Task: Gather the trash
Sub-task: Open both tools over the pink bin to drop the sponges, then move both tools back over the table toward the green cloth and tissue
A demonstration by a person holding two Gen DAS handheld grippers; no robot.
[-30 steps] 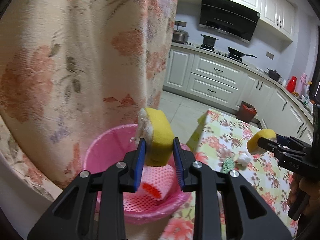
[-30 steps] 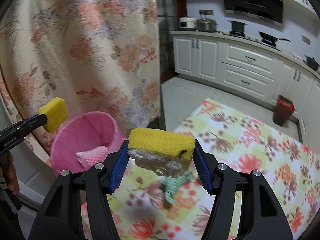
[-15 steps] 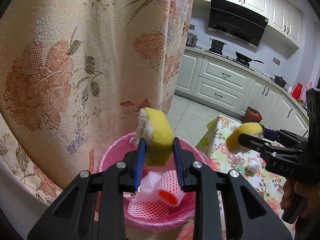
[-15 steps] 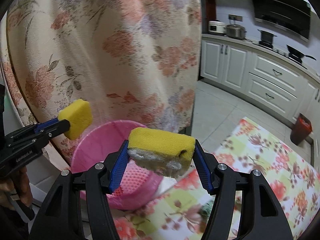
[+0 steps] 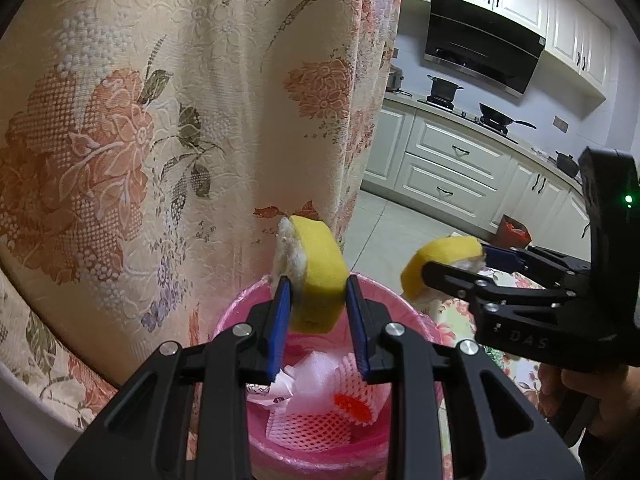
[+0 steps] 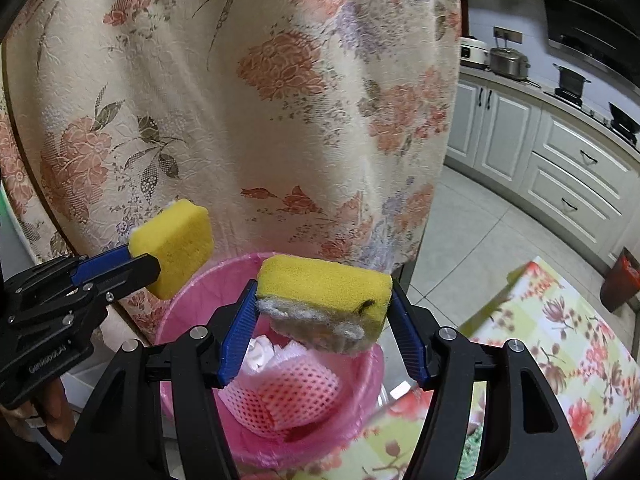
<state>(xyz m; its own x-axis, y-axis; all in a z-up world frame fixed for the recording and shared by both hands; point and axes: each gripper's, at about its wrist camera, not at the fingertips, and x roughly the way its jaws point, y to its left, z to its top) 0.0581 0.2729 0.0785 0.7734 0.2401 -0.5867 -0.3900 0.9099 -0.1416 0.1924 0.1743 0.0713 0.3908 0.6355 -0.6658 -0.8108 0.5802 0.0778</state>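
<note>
Both tools have closed in over the pink bin (image 5: 404,300) since a second ago.
Left tool (image 5: 318,312) pinches a yellow sponge (image 5: 316,272); right tool (image 6: 324,334) pinches a second sponge (image 6: 324,292). Early release near the rim risks a bounce onto the floor; the tools may collide.

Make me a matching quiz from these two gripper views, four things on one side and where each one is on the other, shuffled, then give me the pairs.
Things
1. left gripper's sponge
2. right gripper's sponge
3. pink foam net
4. small red bin

Places
A. on the kitchen floor by the cabinets
B. lying inside the pink basket
C. held on edge, white side facing left
D. held flat, yellow side up

Pairs: 1-C, 2-D, 3-B, 4-A
</note>
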